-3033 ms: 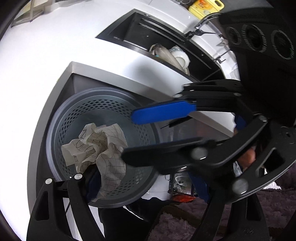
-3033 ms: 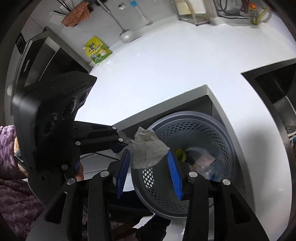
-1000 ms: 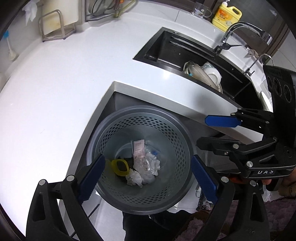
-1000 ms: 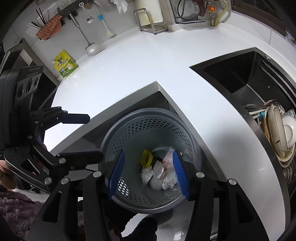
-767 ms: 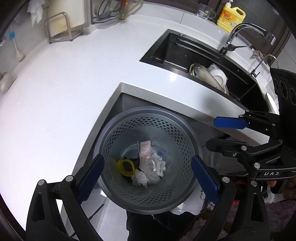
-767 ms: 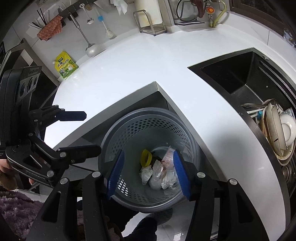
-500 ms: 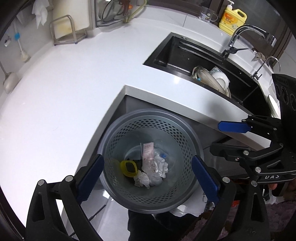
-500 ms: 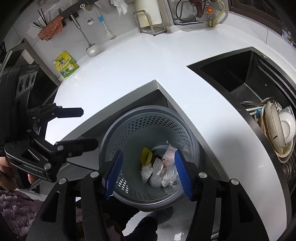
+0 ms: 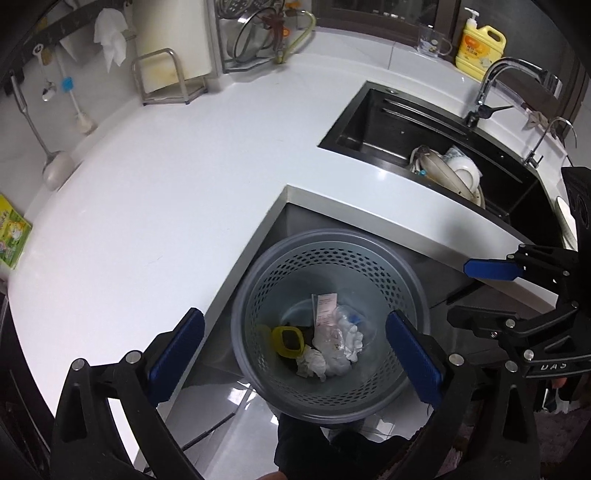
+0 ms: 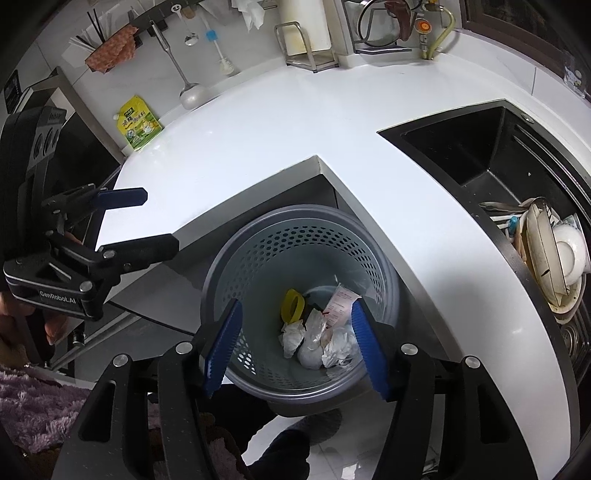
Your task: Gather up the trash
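Two grippers above grey perforated bin [image 9: 413,291], left gripper [image 9: 295,354] & right gripper [image 10: 295,350] jaws just widening, both spread w/ nothing between, crumpled paper trash [image 10: 314,339] at bin bottom, beside white counter [image 9: 155,206].

We note a home kitchen. Evidence: white L-shaped countertop [image 9: 155,206] w/ black inset sink [image 9: 373,125] holding stacked dishes [image 9: 448,171], chrome faucet [image 9: 513,77] behind it, yellow dish-soap bottle [image 9: 479,48] at the back edge. Wall rail carries a ladle [image 10: 184,81], spoon & brush; a metal rack [image 10: 308,46] props a cutting board. Pot-lid rack [image 9: 255,35] in the corner. A grey perforated waste bin [image 9: 328,402] w/ crumpled paper sits on the tile floor below the counter. Purple rug [image 10: 33,410] at the floor edge.
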Available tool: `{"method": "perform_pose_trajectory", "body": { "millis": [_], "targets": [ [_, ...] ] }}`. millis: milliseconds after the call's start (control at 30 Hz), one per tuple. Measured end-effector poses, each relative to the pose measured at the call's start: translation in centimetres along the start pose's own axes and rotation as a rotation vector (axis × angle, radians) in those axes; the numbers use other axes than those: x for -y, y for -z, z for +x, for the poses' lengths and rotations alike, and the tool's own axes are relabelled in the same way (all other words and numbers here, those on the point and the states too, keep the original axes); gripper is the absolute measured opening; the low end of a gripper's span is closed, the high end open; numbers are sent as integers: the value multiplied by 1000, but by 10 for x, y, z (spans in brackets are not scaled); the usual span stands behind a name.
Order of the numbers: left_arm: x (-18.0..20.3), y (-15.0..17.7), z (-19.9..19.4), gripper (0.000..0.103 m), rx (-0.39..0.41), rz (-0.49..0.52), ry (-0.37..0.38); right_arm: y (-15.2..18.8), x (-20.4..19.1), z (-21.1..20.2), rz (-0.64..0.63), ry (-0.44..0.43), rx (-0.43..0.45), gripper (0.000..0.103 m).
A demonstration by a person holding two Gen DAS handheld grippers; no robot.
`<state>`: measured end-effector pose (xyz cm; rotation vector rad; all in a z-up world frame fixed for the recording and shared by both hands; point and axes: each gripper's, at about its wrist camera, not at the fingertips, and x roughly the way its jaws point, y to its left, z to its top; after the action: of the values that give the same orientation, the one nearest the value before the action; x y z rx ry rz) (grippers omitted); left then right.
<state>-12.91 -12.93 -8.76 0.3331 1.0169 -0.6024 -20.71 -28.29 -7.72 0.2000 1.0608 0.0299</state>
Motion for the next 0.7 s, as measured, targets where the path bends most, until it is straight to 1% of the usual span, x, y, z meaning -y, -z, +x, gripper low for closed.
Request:
{"method": "perform_pose_trajectory", "body": {
  "millis": [200, 700],
  "targets": [
    [0, 2, -4, 96, 9, 2, -14, 1, -3, 2, -3, -5, -9, 59],
    [-5, 5, -9, 96, 16, 1, -10, 1, -8, 4, -1, 2, -12, 59]
  ]
}}
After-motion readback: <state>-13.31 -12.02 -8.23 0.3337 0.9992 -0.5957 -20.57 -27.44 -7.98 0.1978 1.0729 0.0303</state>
